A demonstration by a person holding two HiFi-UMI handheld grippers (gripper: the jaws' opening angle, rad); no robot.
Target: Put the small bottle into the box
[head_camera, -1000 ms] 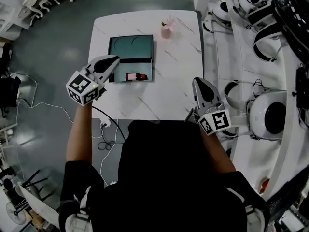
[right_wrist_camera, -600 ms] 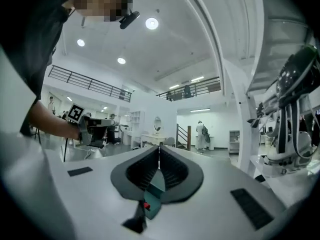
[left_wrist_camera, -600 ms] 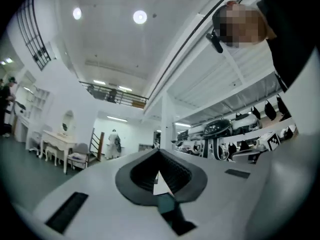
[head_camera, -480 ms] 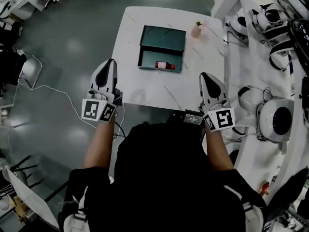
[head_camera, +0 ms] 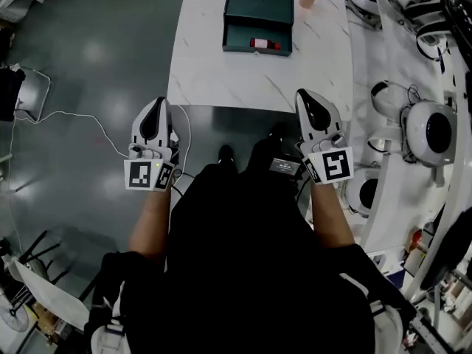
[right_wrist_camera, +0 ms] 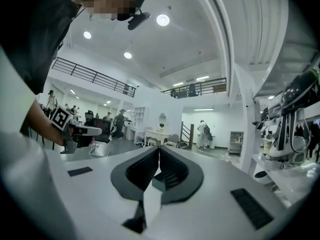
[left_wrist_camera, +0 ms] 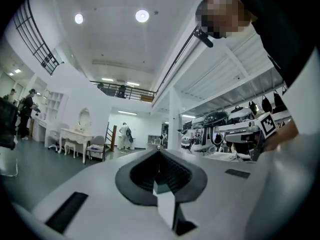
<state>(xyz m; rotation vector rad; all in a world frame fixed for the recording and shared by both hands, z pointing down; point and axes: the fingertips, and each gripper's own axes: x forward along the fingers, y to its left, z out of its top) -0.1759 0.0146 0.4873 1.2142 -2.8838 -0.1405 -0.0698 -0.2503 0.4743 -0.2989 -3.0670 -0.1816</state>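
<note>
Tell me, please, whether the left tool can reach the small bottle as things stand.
Probably not from here: the left tool, shut, hangs over the floor short of the table, while the small bottle lies in the box at the far side. Nothing blocks the way.

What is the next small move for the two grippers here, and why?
Probably none toward the table: I would simply lower both to rest. The small bottle lies inside the box, in its nearer half, so the task looks done. The left gripper and right gripper are shut with nothing between their fingers, and both are short of the table's near edge.
</note>
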